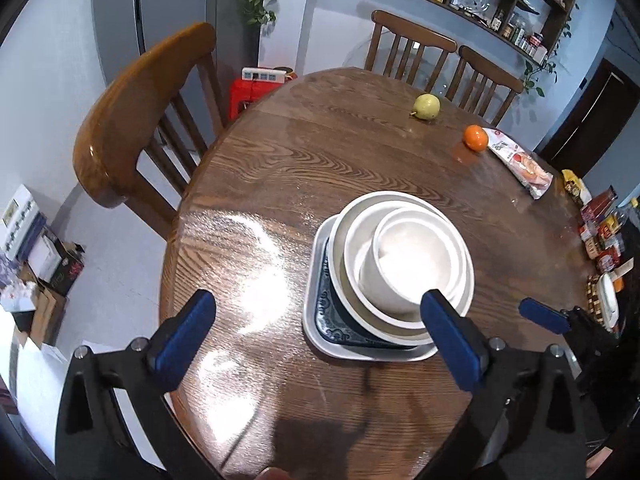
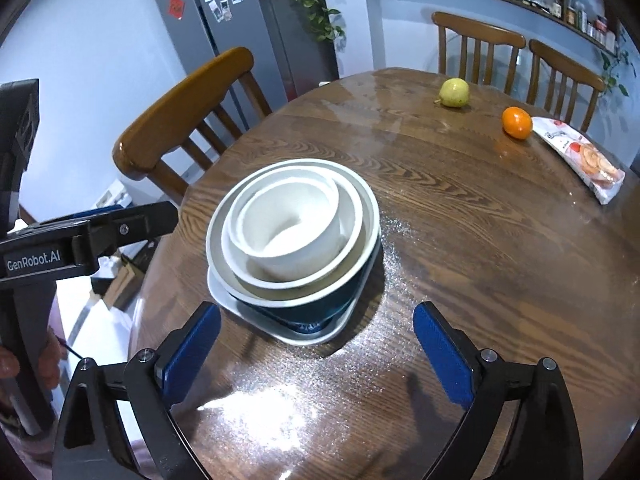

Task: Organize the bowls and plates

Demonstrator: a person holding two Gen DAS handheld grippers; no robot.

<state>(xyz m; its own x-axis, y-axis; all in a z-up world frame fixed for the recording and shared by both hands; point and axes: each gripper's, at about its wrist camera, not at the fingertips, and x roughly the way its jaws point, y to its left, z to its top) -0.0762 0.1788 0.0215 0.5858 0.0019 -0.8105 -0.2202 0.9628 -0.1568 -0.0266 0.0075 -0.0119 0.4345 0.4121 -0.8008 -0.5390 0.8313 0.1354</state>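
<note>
- The glossy, wood-grained round worktop carried one nested stack near its near-left edge.
- A square white tray held a dark blue plate, then three round white bowls, smallest on top.
- The left tool and right tool, blue-padded, stood wide apart, gripping nothing.
- A smooth pear and orange lay by the far edge.

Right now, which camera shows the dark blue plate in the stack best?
The left wrist view: the dark blue plate shows its patterned rim between the white tray and the bowls. In the right wrist view the bowls cover most of it, leaving only a near edge.
</note>
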